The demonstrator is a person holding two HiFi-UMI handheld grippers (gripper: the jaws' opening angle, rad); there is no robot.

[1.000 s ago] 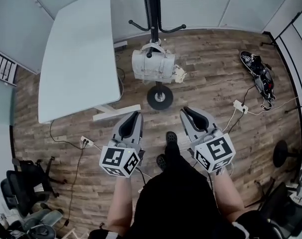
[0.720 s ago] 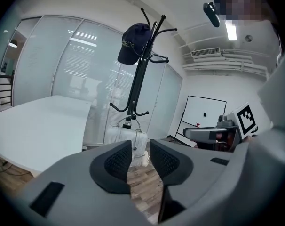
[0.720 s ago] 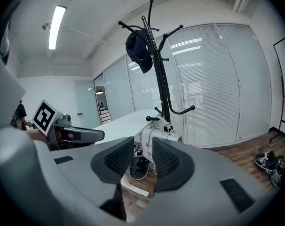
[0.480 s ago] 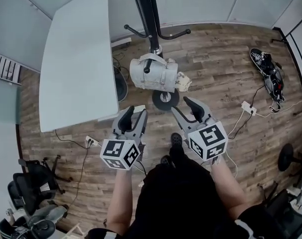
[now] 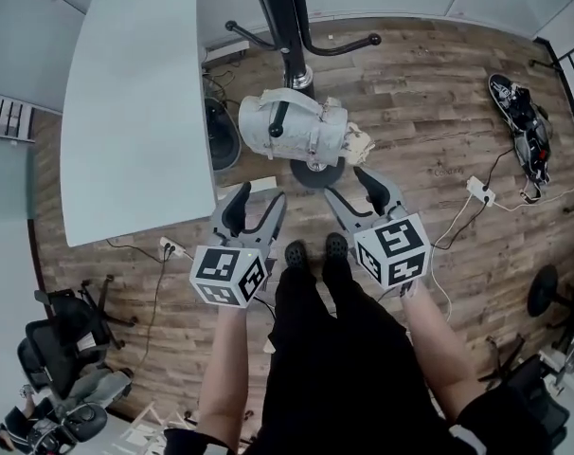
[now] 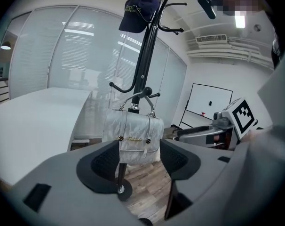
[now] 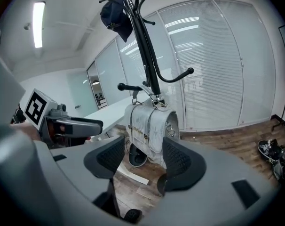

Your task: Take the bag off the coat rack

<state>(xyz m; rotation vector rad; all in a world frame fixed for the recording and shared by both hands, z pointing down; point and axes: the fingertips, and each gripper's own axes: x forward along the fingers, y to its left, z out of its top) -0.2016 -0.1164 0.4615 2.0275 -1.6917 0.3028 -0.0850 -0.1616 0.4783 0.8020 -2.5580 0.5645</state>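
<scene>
A pale grey quilted bag (image 5: 292,131) hangs by its handle from a low hook of the black coat rack (image 5: 285,28). The bag (image 6: 133,136) fills the middle of the left gripper view, and in the right gripper view the bag (image 7: 151,126) hangs just beyond the jaws. My left gripper (image 5: 251,209) is below and left of the bag, jaws opening, nothing between them. My right gripper (image 5: 355,191) is below and right of it, jaws opening too, also empty. Neither touches the bag.
A white table (image 5: 135,102) stands left of the rack. The rack's round base (image 5: 315,171) sits under the bag, and a dark cap (image 6: 140,12) hangs high on the rack. Cables and a power strip (image 5: 480,192) lie on the wooden floor at right. Office chairs (image 5: 64,368) stand at lower left.
Both grippers went from shut to open. The person stepped closer to the rack, so the bag now lies nearer both grippers.
</scene>
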